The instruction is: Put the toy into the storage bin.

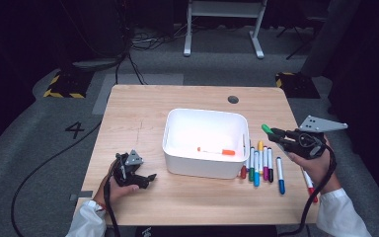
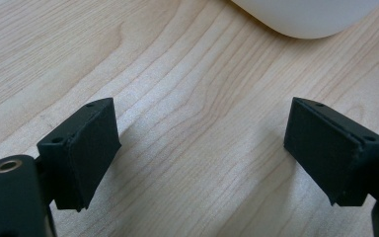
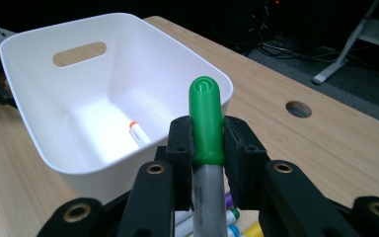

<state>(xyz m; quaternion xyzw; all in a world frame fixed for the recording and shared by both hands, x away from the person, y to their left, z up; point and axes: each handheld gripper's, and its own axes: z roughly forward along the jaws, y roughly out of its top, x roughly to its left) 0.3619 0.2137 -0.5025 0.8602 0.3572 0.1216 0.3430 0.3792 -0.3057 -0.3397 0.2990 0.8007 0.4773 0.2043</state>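
On the wooden counter (image 1: 138, 118) a white bin (image 1: 175, 163) sits in the middle, an orange-capped marker (image 1: 217, 151) lying on its floor. The right gripper (image 3: 207, 148) hangs just right of the bin, its fingers (image 3: 242, 158) clamped on a green-capped marker (image 3: 206, 118), cap pointing toward the bin. A row of markers (image 1: 260, 165) lies on the counter beside the bin's right wall. The left gripper (image 1: 148, 178) rests low near the bin's near-left corner, fingers (image 2: 86, 148) spread wide with nothing between them, possibly touching the wood.
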